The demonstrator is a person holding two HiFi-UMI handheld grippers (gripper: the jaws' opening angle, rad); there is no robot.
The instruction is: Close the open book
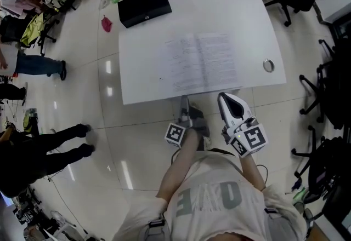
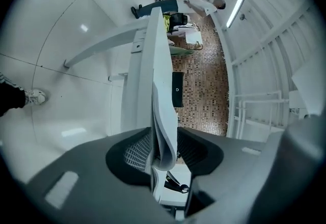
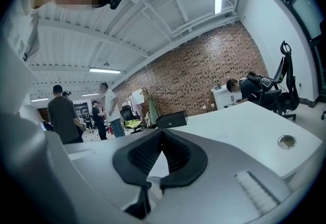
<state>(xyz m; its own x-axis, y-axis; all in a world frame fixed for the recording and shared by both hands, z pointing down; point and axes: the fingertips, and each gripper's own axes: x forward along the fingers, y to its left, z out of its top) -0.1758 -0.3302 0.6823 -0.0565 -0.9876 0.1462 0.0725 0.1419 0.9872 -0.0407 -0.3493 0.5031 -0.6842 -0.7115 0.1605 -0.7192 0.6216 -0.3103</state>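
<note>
The open book (image 1: 203, 63) lies flat in the middle of the white table (image 1: 142, 70), its pages facing up. My left gripper (image 1: 185, 102) is at the table's near edge, below the book's left half, rolled onto its side. In the left gripper view, its jaws (image 2: 164, 149) stand open around the book's near edge (image 2: 164, 116) and the tabletop (image 2: 140, 80), and the pads do not press on either. My right gripper (image 1: 227, 97) hovers at the near edge below the book's right half. Its jaws (image 3: 162, 134) are shut and hold nothing.
A black box (image 1: 145, 6) sits at the table's far left corner. A round metal grommet (image 1: 268, 65) is set into the table near its right edge. Office chairs (image 1: 323, 97) stand to the right. People (image 1: 44, 152) stand on the glossy floor at left.
</note>
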